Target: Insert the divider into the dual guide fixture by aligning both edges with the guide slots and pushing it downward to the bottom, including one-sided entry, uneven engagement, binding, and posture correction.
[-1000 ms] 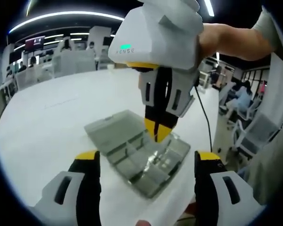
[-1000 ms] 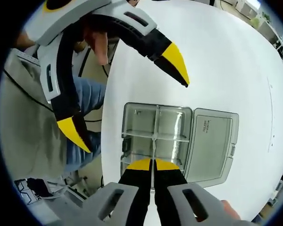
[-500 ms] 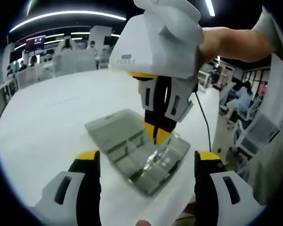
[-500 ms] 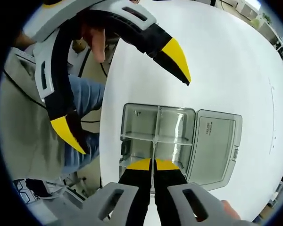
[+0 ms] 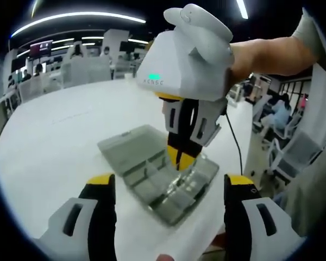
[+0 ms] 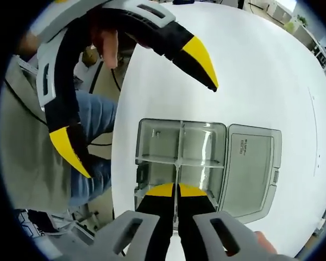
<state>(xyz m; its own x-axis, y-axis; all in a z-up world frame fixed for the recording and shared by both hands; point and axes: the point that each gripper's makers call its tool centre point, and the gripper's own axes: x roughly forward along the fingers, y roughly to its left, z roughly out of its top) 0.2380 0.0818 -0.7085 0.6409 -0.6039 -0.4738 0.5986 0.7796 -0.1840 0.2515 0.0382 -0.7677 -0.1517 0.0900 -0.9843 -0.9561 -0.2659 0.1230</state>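
A clear plastic compartment box (image 5: 152, 182) (image 6: 157, 142) lies on the white table (image 5: 54, 136) with its lid (image 5: 125, 144) (image 6: 252, 163) folded open flat. My right gripper (image 5: 182, 159) (image 6: 176, 190) points down into the box, shut on a thin clear divider (image 6: 177, 175) seen edge-on. The divider stands in line with the box's centre partition (image 6: 180, 138), its lower edge down among the compartments. How deep it sits I cannot tell. My left gripper (image 5: 169, 182) (image 6: 133, 106) hovers open beside the box, with nothing between its fingers.
The box lies close to the table's edge (image 6: 117, 163). Past that edge are a person's jeans leg (image 6: 98, 117) and a black cable (image 5: 236, 141). Chairs and seated people (image 5: 277, 117) fill the room to the side. The table stretches wide and bare behind the lid.
My right gripper has tilted a little over the box, still shut on the divider. My left gripper has drifted slightly away from the box, still open.
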